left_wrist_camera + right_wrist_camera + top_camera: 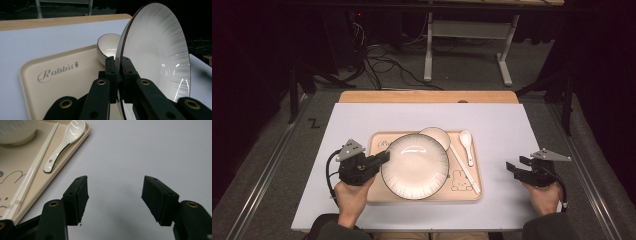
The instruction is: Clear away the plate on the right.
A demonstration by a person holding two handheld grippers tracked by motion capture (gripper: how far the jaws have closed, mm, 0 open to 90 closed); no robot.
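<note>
A large white plate [416, 166] with a dark rim hangs over the beige tray [469, 192]; my left gripper [382, 158] is shut on its left rim. In the left gripper view the plate [160, 50] stands on edge between my closed jaws [119, 72], lifted above the tray [50, 87]. A small white bowl [435, 135] sits behind the plate, also seen as the bowl [107, 48]. My right gripper [514, 167] stands open over bare table at the right, with nothing between its fingers [115, 195].
A white spoon [467, 145] and a pair of pale chopsticks [464, 169] lie on the tray's right side, seen again as the spoon [63, 145] and chopsticks [30, 175]. The white table top [347, 122] has a wooden far edge. Cables and a stand's legs lie on the floor beyond.
</note>
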